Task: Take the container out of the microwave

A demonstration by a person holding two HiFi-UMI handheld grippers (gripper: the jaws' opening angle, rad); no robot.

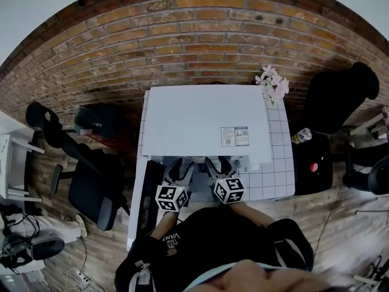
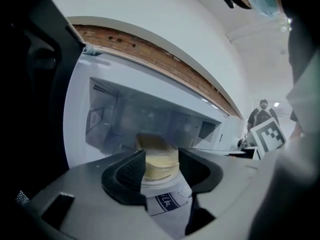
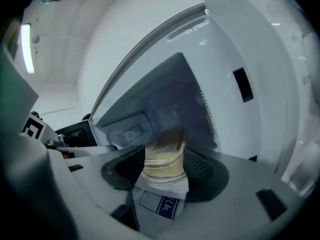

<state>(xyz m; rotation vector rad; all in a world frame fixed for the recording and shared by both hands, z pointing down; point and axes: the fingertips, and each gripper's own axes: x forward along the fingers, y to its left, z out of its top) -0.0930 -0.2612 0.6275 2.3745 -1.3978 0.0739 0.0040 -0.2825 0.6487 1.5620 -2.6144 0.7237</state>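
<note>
I held both pairs of fingers apart at the mouth of the open microwave (image 1: 203, 117), with my left gripper (image 2: 160, 168) and right gripper (image 3: 162, 168) side by side. Each framed the container (image 2: 159, 156) of pale yellow food sitting inside the cavity, and neither clamped it. The door (image 1: 148, 202) hung open just beside the left gripper, the microwave's top hid the container from the head view, and flowers (image 1: 272, 83) stood at the tiled worktop's (image 1: 278, 163) far right corner.
</note>
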